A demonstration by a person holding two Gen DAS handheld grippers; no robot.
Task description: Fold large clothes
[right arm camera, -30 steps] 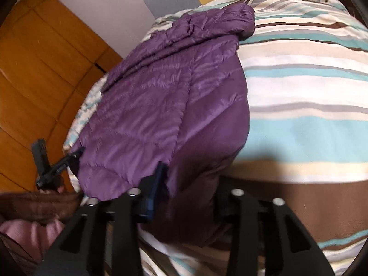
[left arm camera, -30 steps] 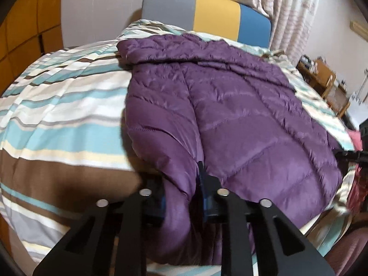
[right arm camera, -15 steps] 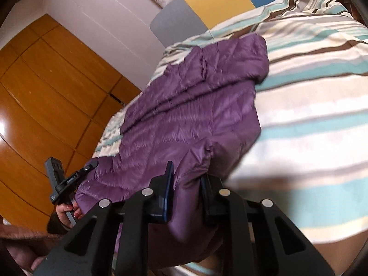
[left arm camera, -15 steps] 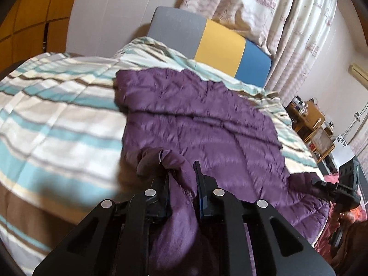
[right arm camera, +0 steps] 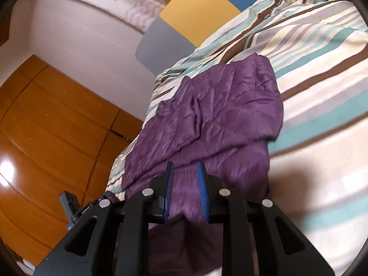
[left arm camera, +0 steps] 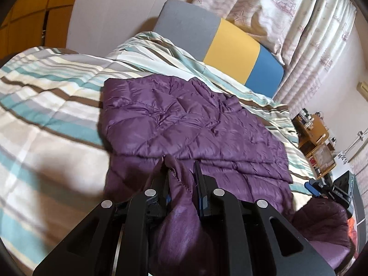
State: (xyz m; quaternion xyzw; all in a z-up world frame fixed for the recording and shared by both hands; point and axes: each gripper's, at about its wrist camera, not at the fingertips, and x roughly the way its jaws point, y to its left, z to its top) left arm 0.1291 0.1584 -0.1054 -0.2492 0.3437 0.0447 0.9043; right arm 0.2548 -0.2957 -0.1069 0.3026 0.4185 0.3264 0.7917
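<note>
Purple quilted jacket (left arm camera: 188,124) — just 1 of it, spread on the striped duvet (left arm camera: 53,105) w/ its near hem lifted up off the bed. 2 grippers in play. Left gripper (left arm camera: 181,174) has its jaws almost together, pinching a bunched fold of hem fabric betw. the blue pads. Right gripper (right arm camera: 185,174) does the same at the other corner, fabric squeezed tight betw. its jaws, which have just been closing on it. Behind: 1 headboard (left arm camera: 220,46) in 3 panels, grey, yellow, blue. Curtains (left arm camera: 294,18) hang at right, wooden wardrobe doors (right arm camera: 46,124) at left.
</note>
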